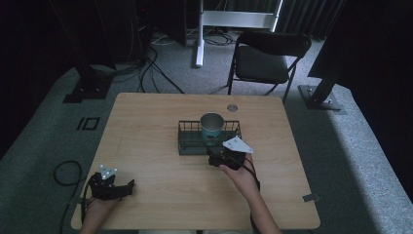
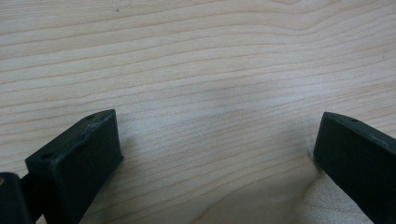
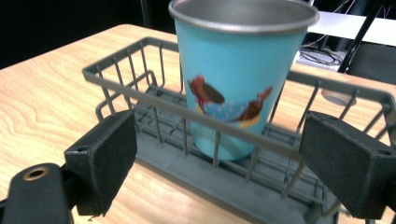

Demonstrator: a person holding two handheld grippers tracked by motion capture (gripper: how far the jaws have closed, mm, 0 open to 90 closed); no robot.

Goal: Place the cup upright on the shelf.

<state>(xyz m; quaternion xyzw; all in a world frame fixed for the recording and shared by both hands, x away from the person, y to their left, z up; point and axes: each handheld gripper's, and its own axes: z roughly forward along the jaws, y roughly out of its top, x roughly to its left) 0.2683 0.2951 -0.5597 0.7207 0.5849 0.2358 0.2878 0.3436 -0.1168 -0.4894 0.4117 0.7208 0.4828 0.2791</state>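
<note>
Cup (image 3: 240, 88) first: a turquoise metal tumbler with a bare steel rim and a printed bird on its side, standing upright inside a dark wire rack (image 1: 187, 130) near the middle of the wooden table (image 1: 146, 161). In the high view it sits toward the right half of the rack, mouth up and apparently empty.

It looks thin-walled and stiff, so probably light and unlikely to crush or break, though the painted wall is smooth and tapers toward the base, which could let it slide downward through a loose grip. The safest hold is likely across the upper wall just under the rolled rim, or over the rim with one jaw inside; the rack's front rail blocks the lower body.

The right gripper (image 3: 217, 172) is just in front of that rail, jaws spread wide and empty, with the cup between and beyond them, not touched. The left gripper (image 2: 215, 163) rests well apart near the table's front left corner, jaws likewise parted over bare wood.
</note>
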